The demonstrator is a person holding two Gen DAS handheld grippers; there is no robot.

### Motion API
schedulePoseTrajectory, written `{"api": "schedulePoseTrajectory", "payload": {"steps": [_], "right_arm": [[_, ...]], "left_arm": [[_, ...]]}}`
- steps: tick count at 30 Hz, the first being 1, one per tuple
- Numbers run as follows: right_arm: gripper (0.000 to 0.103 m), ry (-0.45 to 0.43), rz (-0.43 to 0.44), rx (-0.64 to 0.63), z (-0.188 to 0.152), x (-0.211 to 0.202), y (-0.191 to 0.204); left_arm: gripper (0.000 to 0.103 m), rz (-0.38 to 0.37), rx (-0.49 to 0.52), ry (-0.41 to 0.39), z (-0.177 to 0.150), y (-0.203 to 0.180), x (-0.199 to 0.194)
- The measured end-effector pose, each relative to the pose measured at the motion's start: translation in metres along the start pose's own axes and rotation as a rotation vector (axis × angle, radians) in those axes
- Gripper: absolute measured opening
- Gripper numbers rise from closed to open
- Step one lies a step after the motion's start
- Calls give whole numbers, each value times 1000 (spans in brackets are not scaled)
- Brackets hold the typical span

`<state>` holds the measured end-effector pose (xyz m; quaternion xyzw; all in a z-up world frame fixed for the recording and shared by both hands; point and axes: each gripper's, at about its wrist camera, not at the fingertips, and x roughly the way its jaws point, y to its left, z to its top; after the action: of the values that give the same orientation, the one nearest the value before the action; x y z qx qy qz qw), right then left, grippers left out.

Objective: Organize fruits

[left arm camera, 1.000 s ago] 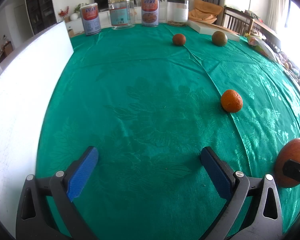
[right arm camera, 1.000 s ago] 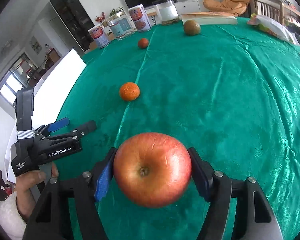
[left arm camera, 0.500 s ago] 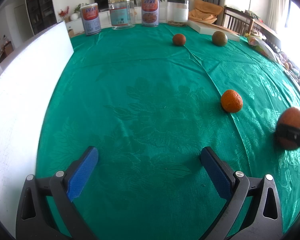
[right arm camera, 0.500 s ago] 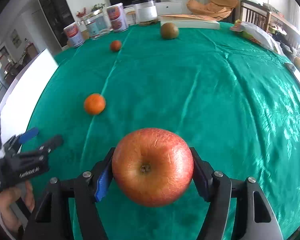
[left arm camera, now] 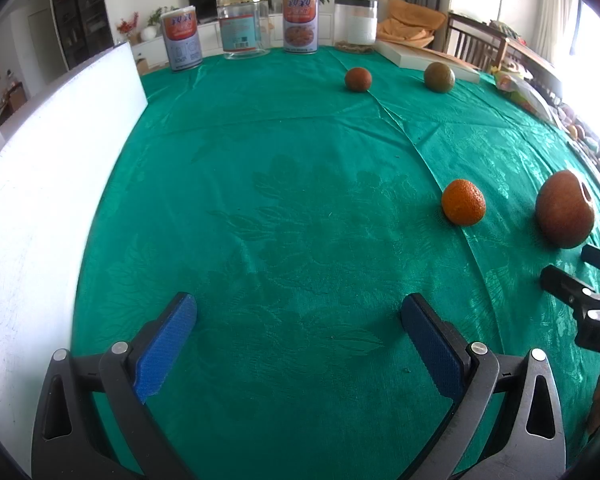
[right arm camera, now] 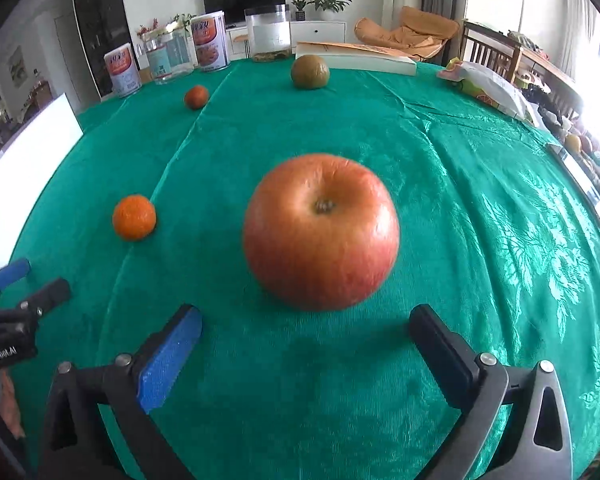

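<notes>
A red apple (right arm camera: 321, 232) rests on the green tablecloth just beyond my right gripper (right arm camera: 306, 330), which is open and empty behind it. The apple also shows in the left wrist view (left arm camera: 565, 215), with the right gripper (left arm camera: 580, 266) below it. An orange mandarin (right arm camera: 134, 217) lies left of the apple; it shows in the left wrist view (left arm camera: 463, 202) too. A smaller reddish mandarin (right arm camera: 196, 97) and a green-brown fruit (right arm camera: 310, 71) lie far back. My left gripper (left arm camera: 298, 320) is open and empty over bare cloth; it also shows in the right wrist view (right arm camera: 28, 276).
A white board (left arm camera: 40, 184) stands along the table's left side. Two cans (left arm camera: 300, 23) and two clear jars (left arm camera: 242, 26) line the far edge. A flat white box (right arm camera: 356, 58) and a plastic bag (right arm camera: 488, 88) sit at the back right.
My right gripper carried the apple forward and right, set it on the cloth beside the orange mandarin, opened and drew back. My left gripper has not moved.
</notes>
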<state>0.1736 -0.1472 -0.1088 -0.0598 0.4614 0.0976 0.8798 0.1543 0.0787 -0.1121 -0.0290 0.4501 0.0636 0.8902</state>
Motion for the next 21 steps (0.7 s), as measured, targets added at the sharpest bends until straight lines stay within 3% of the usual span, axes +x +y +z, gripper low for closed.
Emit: {"api": "schedulePoseTrajectory", "payload": {"steps": [21], "right_arm": [[103,-1,7,4,-2,-1,-1]], "left_arm": [[103,0,0,0,0,0,0]]}}
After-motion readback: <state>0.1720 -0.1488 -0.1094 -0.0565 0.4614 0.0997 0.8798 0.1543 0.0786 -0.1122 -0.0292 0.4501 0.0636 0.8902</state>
